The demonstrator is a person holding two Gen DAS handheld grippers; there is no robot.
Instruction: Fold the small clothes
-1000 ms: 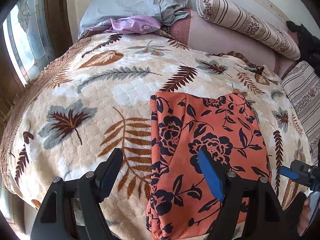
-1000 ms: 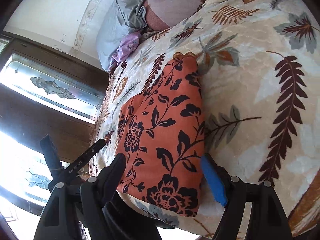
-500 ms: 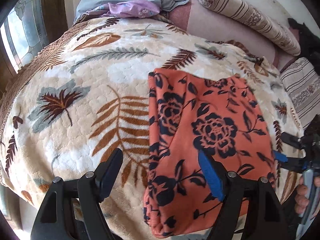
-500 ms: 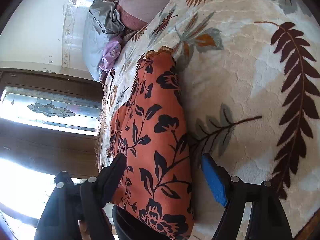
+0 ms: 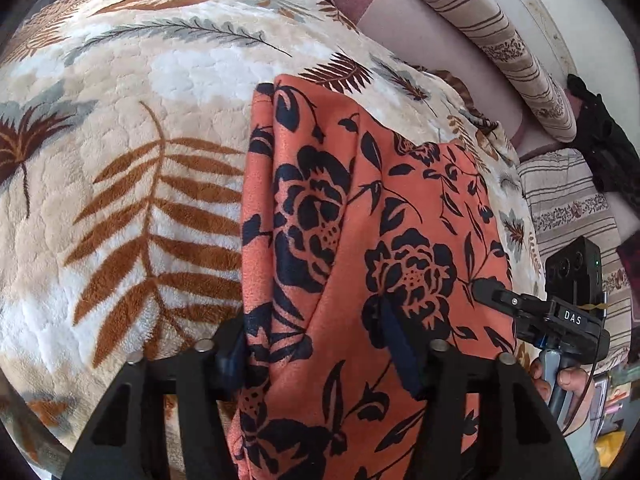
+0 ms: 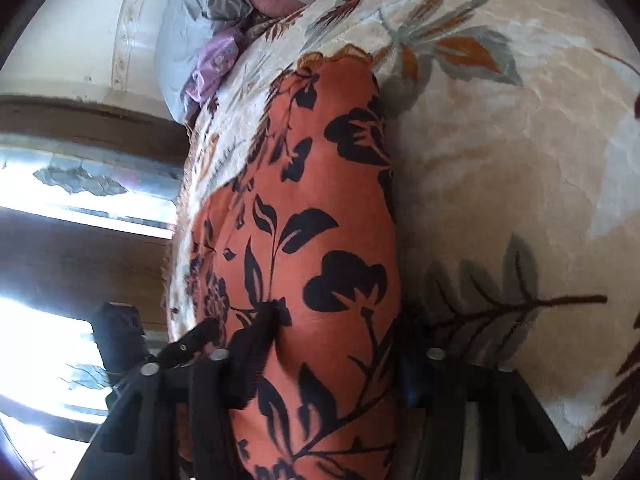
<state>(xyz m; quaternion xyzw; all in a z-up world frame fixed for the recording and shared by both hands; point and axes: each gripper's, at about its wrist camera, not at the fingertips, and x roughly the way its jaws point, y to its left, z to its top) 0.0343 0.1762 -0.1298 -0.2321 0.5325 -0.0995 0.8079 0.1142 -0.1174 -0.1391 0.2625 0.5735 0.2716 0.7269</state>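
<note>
Here we are looking at an orange garment with a black floral print (image 5: 360, 240), lying flat and already doubled over on the leaf-patterned fleece blanket (image 5: 140, 160) that covers the bed. Its long axis is running away from us, from the near edge of the bed towards the striped bolster (image 5: 500, 48) and the pillows. Starting on the left, our left gripper (image 5: 320, 344) is straddling the near left part of the cloth: the black finger (image 5: 230, 350) is sitting at the folded left edge, the blue-padded one is resting on the print, and the jaws are standing wide with nothing pinched. Moving right, our right gripper (image 6: 336, 344) is meeting the garment's right border, its fingers spread to either side of that edge and closed on nothing; we are seeing its tip over the cloth in the left view too (image 5: 488, 290). So each hand is sitting at its own side of the near end, and we are judging that a lengthwise fold away from us is what this layout is asking for. Compared with a second ago, both grippers are much closer in: the left fingers were hovering short of the cloth and the right gripper was off beyond its edge
</note>
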